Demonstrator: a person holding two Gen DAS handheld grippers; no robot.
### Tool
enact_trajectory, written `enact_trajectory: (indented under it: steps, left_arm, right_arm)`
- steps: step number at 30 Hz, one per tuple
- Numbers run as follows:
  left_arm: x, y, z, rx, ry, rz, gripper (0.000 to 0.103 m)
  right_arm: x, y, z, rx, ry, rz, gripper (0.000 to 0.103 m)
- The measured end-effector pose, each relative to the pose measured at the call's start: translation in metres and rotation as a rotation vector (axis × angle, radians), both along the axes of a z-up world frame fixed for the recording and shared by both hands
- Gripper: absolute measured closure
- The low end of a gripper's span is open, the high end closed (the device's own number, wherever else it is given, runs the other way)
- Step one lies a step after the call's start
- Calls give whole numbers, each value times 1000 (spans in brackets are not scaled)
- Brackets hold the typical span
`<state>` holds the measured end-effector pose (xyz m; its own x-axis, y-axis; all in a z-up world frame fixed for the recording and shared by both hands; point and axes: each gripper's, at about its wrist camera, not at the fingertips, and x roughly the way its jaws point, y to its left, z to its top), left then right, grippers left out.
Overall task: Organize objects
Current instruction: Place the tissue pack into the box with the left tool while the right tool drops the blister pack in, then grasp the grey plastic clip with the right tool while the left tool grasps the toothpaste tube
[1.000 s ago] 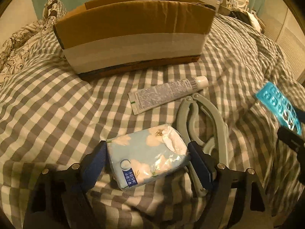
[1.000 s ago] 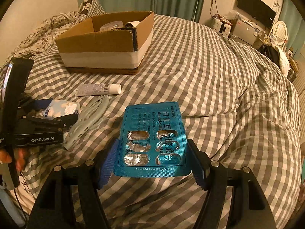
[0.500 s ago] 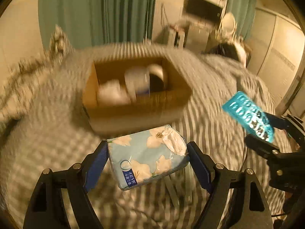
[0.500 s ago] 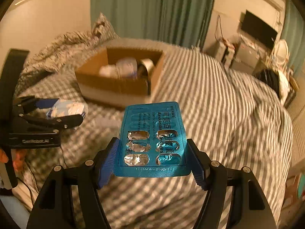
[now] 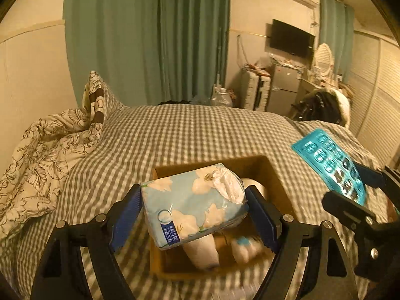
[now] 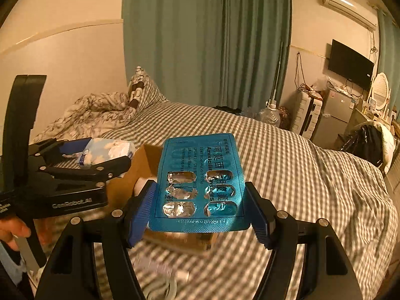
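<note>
My left gripper [image 5: 193, 212] is shut on a light-blue flowered tissue pack [image 5: 192, 200] and holds it in the air above the open cardboard box [image 5: 272, 172] on the checked bed. My right gripper [image 6: 200, 207] is shut on a blue blister pack of pills [image 6: 200, 182], held up over the box's near right corner [image 6: 142, 160]. The blister pack also shows at the right of the left wrist view [image 5: 330, 165]. The tissue pack also shows in the right wrist view [image 6: 107, 150], in the left gripper [image 6: 100, 160]. White rolls [image 5: 200, 250] lie inside the box.
A grey-and-white checked cover [image 5: 187, 135] spreads over the bed. A rumpled floral quilt [image 5: 42, 155] and a pillow [image 5: 96, 100] lie at the left. Green curtains, a TV, a small fridge [image 5: 285, 87] and clutter stand beyond the bed. A pale tube shape [image 6: 160, 270] is blurred below the right gripper.
Both grippers have lifted off the bed and moved forward over the box, each keeping its object. The toothpaste tube and grey plastic tool have dropped out of the left view.
</note>
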<state>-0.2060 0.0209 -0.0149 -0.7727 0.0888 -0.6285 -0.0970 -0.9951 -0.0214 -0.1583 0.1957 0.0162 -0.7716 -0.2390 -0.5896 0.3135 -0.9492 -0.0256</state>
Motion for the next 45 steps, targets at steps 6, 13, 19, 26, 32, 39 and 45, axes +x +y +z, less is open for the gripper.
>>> enact_trajectory:
  steps: [6, 13, 19, 26, 32, 39, 45]
  left_arm:
    - [-41, -7, -35, 3, -33, 37, 19]
    - [-60, -15, -68, -1, -99, 25, 16]
    - [-55, -15, -62, -1, -130, 29, 2]
    - [-11, -12, -6, -14, -62, 32, 0]
    - [44, -19, 42, -7, 1, 26, 0]
    - [108, -30, 67, -6, 41, 13, 0]
    - [137, -34, 55, -34, 35, 35, 0]
  right_arm:
    - [-47, -12, -32, -2, -67, -1, 34]
    - [-69, -13, -60, 16, -115, -15, 34]
    - [-63, -8, -48, -11, -94, -37, 19]
    - [-15, 2, 4, -3, -11, -61, 15]
    - [46, 11, 53, 35, 68, -49, 13]
    - [113, 26, 86, 44, 144, -84, 12]
    - [149, 34, 85, 50, 142, -120, 12]
